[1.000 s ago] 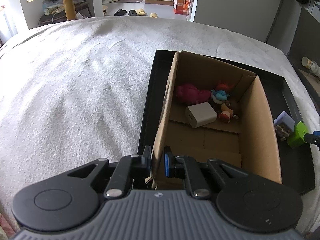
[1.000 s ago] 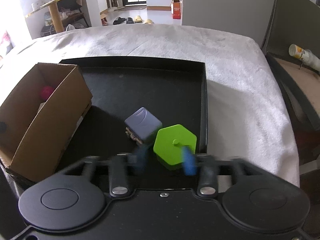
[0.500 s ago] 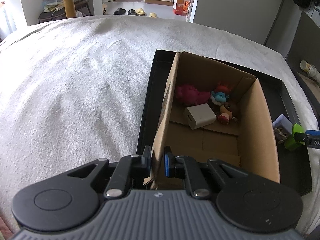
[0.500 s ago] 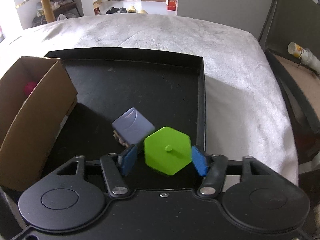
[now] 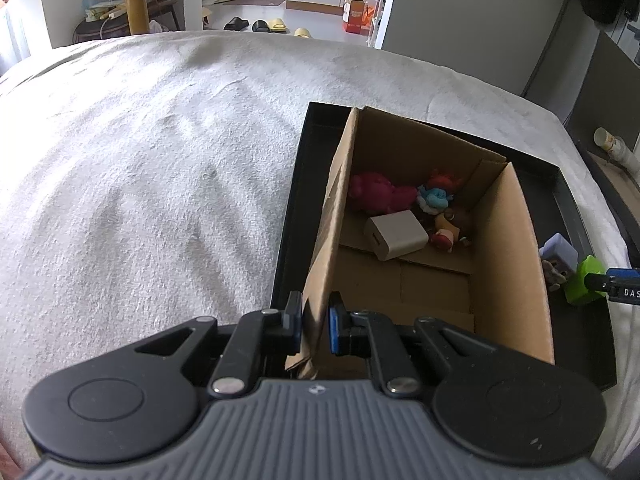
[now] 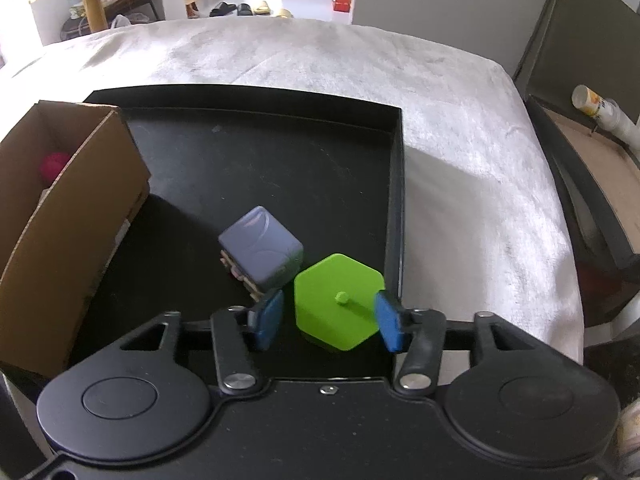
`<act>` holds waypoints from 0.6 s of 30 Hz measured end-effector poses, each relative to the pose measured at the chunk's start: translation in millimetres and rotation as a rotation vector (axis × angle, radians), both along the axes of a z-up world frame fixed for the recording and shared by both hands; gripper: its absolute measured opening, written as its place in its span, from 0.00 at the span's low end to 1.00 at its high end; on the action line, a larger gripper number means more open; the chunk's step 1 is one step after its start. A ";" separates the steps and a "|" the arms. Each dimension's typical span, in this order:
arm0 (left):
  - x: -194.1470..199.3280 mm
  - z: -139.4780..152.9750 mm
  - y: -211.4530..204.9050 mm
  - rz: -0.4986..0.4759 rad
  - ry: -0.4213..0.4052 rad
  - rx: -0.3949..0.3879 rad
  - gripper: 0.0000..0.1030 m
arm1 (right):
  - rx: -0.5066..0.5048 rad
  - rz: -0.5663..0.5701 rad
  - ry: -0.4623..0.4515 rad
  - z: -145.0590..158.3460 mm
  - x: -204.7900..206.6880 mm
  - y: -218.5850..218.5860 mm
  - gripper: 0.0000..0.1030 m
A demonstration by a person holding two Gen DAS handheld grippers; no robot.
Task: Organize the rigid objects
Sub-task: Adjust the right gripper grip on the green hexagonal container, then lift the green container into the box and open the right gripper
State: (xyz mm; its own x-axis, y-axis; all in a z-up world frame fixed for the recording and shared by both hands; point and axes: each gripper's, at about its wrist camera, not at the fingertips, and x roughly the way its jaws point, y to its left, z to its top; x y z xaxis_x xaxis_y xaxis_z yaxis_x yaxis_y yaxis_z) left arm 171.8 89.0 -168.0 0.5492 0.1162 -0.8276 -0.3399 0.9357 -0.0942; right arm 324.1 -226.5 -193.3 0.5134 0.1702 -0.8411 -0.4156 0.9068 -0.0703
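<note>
As the green hexagon [image 6: 339, 301] sits in the tray [image 6: 394, 184] corner beside a lilac cube [image 6: 262, 246], it looks light, stiff and smooth (perhaps slippery). The right gripper [image 6: 329, 316] straddles it, its jaws just opened a little and not touching; flat opposite sides seem the best hold. The left gripper [image 5: 314, 322] is pinched on the box [image 5: 512, 272] wall.

You can read only one scrap of lettering: white capitals "DAS", cut off by the frame edge, on the dark finger of the right gripper [image 5: 624, 282] at the far right of the left wrist view. Print on the orange carton [image 5: 354, 20] by the doorway is too small to read.
</note>
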 end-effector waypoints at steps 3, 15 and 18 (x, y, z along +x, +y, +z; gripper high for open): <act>-0.6 0.2 0.9 0.000 -0.004 -0.005 0.11 | -0.002 0.002 0.003 -1.1 1.8 0.3 0.55; -2.4 0.8 2.9 0.000 -0.014 -0.018 0.12 | -0.005 0.043 -0.014 19.0 -5.6 8.0 0.28; -2.3 0.8 2.9 0.001 -0.015 -0.019 0.12 | 0.005 0.059 -0.032 30.1 -12.6 11.9 0.28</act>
State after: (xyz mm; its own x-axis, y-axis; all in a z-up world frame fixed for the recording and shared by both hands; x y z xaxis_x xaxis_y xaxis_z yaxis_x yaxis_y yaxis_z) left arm 169.5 91.9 -167.3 0.5615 0.1007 -0.8213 -0.3392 0.9333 -0.1175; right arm 311.5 -214.6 -163.2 0.5290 0.2054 -0.8234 -0.4658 0.8813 -0.0794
